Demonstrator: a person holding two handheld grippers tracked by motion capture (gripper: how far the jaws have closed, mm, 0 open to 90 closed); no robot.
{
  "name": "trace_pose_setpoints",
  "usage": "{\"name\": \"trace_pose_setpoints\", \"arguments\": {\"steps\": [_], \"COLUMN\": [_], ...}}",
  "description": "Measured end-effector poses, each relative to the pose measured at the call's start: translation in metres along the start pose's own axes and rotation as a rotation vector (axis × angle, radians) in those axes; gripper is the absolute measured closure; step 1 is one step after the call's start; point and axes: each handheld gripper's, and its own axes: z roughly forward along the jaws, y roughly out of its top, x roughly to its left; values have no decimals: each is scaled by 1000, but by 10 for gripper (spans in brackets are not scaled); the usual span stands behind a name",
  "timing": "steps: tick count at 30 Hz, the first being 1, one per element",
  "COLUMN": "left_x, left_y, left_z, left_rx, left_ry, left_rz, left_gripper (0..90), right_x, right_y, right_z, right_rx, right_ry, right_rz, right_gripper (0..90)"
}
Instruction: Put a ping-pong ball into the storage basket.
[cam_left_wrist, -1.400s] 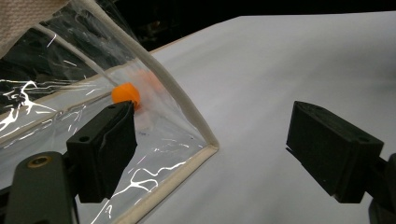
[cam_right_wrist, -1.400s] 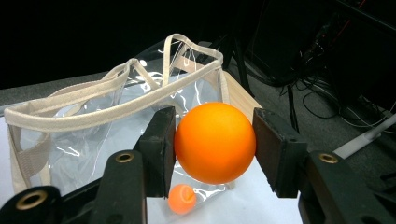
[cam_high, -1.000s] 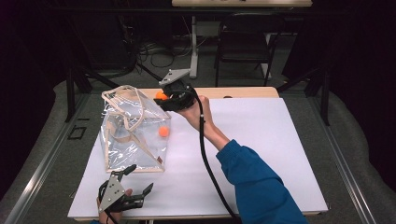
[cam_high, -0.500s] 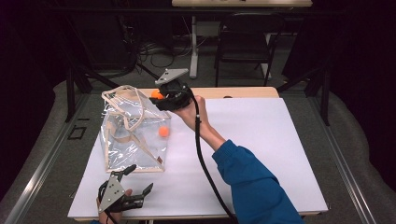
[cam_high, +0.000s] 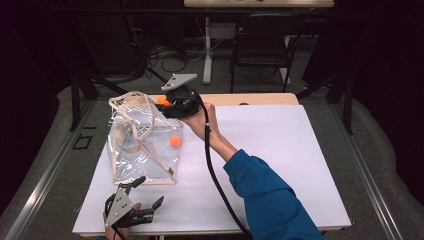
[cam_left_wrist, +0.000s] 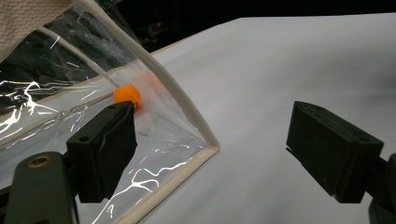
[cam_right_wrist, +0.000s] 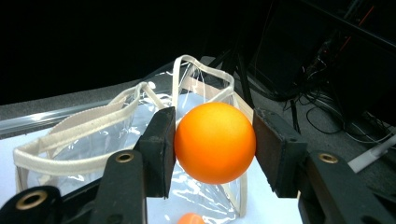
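In the high view, the right gripper (cam_high: 167, 103) hung over the far rim of the clear bag (cam_high: 142, 140), which stood toward the bench's (cam_high: 300, 165) far left corner, and it clamped an orange ball (cam_high: 163, 101); a second orange ball (cam_high: 175, 141) lay inside the bag. The left gripper (cam_high: 142, 192) sat near the bench's near left corner, just in front of the bag. In the left gripper view, its jaws stood wide apart and empty beside the bag's corner. In the right gripper view, the pads pressed both sides of the orange ball above the bag's handles (cam_right_wrist: 79, 121).
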Motion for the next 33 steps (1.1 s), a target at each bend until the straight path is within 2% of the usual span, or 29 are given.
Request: {"name": "trace_pose_setpoints", "arguments": {"steps": [17,33], "left_x": [0,0], "left_y": [0,0], "left_z": [-1,-2], "left_rx": [-2,-3], "left_ry": [3,5], "left_rz": [-1,-1], "left_gripper": [158,158], "right_x": [10,19], "right_y": [8,10], "right_z": [8,21], "right_rx": [-27,-29], "right_ry": [11,35], "right_rz": [-9,-10], "right_gripper": [508,508]}}
